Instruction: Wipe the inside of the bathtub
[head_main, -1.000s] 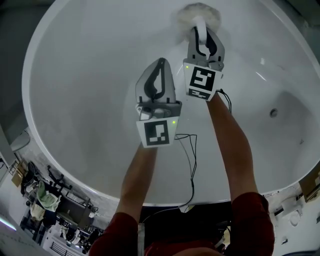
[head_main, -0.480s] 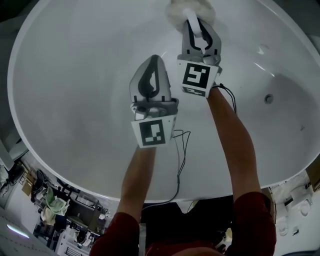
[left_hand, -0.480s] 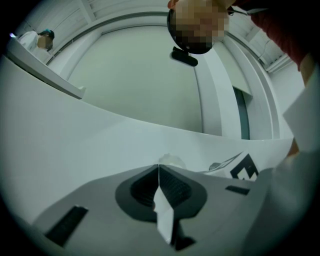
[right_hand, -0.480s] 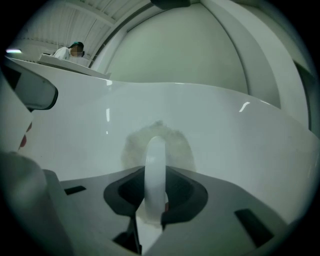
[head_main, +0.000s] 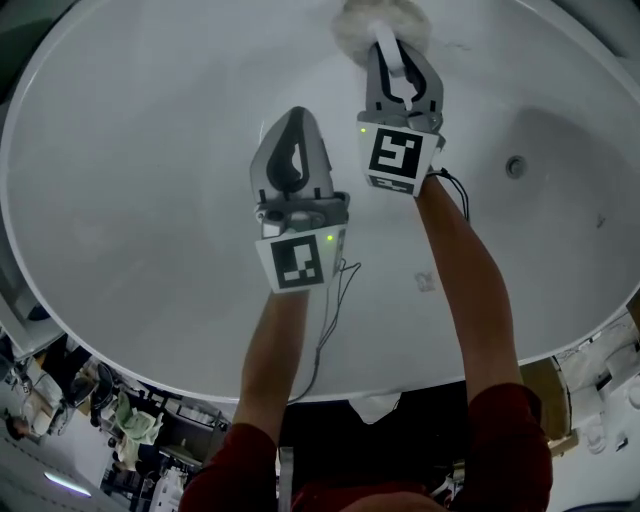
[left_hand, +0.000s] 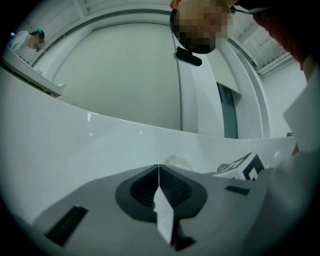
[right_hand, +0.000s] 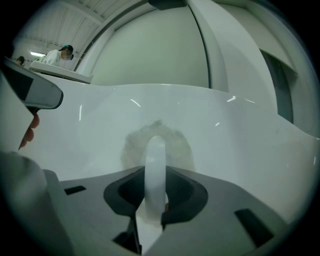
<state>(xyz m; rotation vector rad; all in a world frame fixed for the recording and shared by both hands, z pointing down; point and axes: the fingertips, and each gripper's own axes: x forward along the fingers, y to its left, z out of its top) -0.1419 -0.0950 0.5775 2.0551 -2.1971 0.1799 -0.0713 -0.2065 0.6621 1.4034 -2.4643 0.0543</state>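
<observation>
Right gripper view: the right gripper (right_hand: 154, 175) is clamping the white handle (right_hand: 155, 155) of a fluffy pad (right_hand: 131, 147) at frame centre, against the bathtub (right_hand: 240, 145); the left gripper (left_hand: 159, 170) is hanging closed, empty.

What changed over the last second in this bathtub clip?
The right hand-held gripper carried the scrub pad a short way along the bathtub wall, ending closer to the drain in the head view. The head camera shifted too, so the exact path is unclear. The left hand-held gripper drifted along beside it. Unchanged: right shut on the pad's white handle, left shut and empty.
</observation>
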